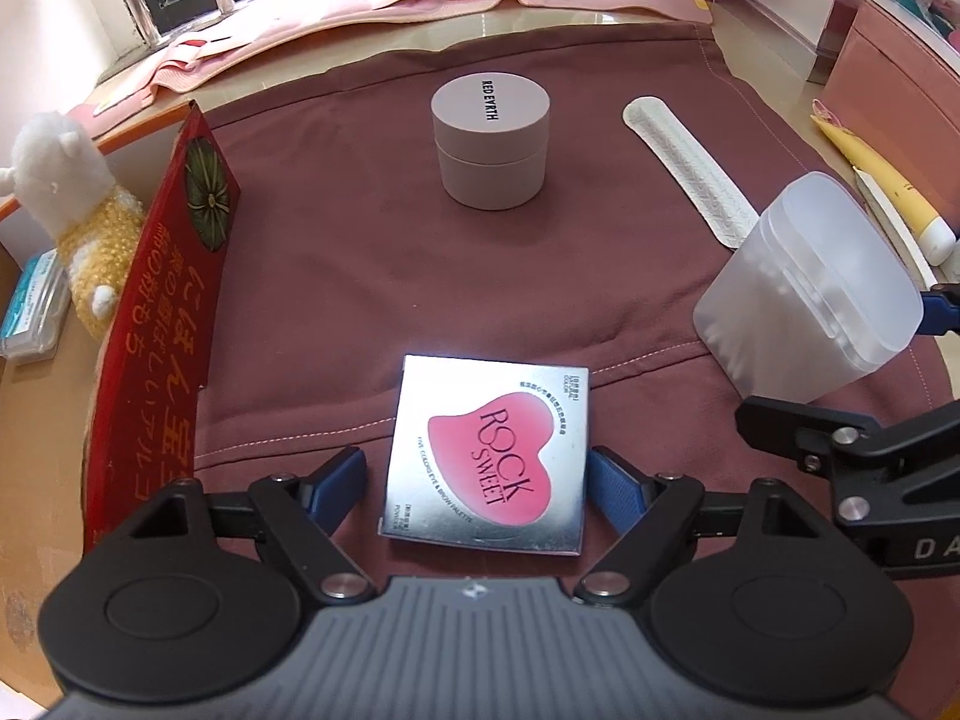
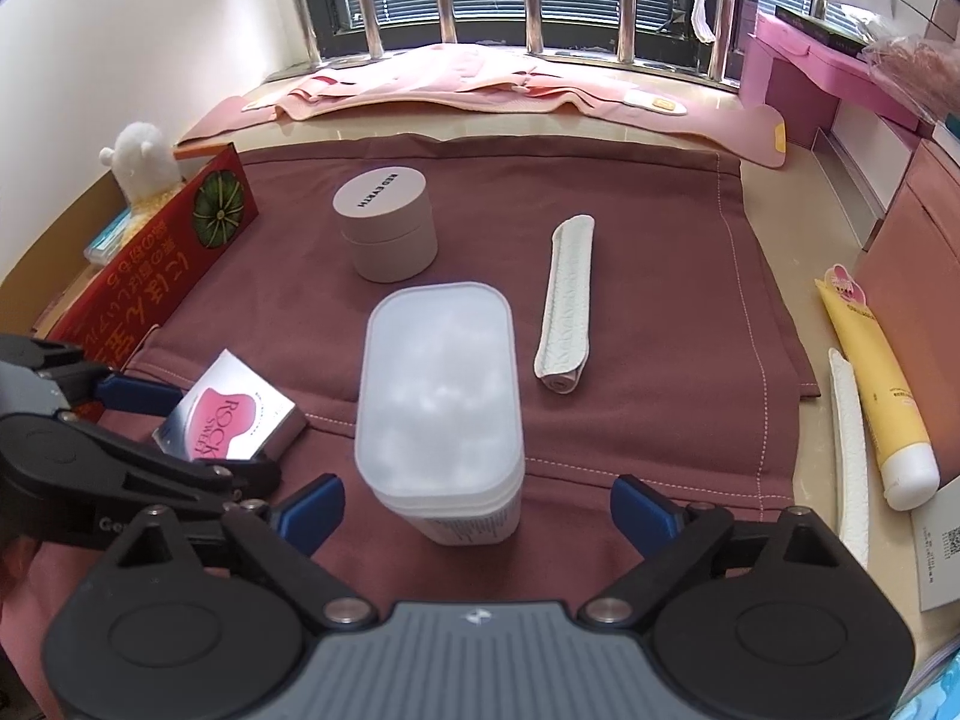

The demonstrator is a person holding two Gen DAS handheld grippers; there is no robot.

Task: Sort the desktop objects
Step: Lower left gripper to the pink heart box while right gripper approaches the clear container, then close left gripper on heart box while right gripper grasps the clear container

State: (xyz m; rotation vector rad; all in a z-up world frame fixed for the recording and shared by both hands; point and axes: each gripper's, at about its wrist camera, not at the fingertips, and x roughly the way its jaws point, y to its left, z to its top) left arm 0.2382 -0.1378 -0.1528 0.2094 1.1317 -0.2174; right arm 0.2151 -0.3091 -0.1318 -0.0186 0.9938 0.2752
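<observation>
- A red printed box (image 1: 162, 324) stood along the left edge of the maroon cloth (image 1: 360, 276) that covered the tabletop, with a white and yellow plush toy (image 1: 66, 210) just behind it, off the cloth.
- The left tongs (image 1: 477, 483) straddled a silver palette box (image 1: 489, 450) with a pink heart, which lay flat near the cloth's near edge, toward its left side. The blue pads sat just beside the box's two sides, spread, with a sliver of cloth showing on each side.
- A pale round jar (image 1: 489, 141) stood upright toward the far edge of the cloth, well apart from the palette box.
- The right tongs (image 2: 477, 513) stood spread wide around a frosted plastic container (image 2: 441, 396), upright near the near edge; both pads were clear of its walls.
- A white textured strip (image 2: 567, 300) lay lengthwise right of the container, apart from it.
- A yellow tube (image 2: 876, 390) lay off the cloth's right edge on the bare tabletop.
</observation>
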